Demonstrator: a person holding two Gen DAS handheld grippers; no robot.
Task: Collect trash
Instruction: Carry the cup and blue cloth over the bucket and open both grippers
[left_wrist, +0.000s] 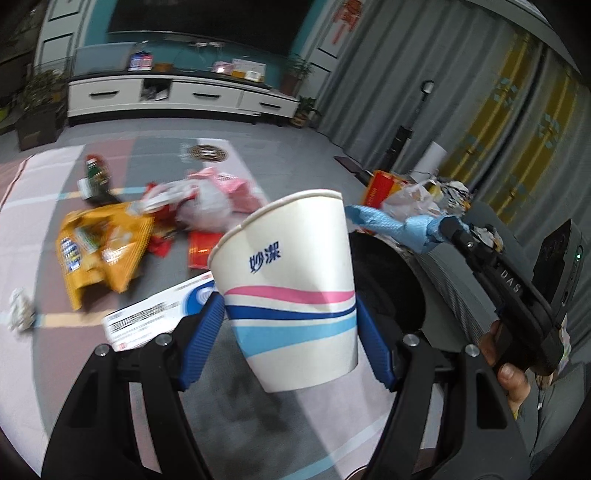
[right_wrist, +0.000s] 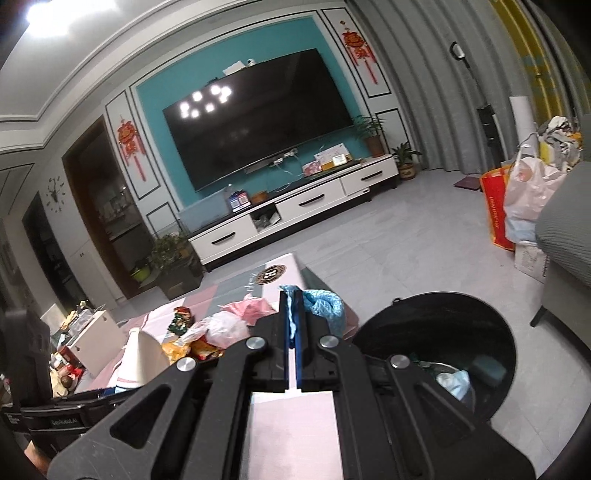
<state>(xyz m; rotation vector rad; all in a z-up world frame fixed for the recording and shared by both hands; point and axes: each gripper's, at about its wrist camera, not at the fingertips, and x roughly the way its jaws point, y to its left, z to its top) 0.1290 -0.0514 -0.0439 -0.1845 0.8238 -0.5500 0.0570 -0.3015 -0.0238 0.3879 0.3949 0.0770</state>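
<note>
The left tongs (left_wrist: 290, 314) grip a cup (left_wrist: 291, 280), the right tongs (right_wrist: 295, 314) pinch blue trash (right_wrist: 325, 302), and the bin (right_wrist: 443, 332) sits just right of both.

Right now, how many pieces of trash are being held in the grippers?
2. A paper cup sits in the left gripper; a crumpled blue wrapper is pinched in the right gripper, beside the black bin.
</note>
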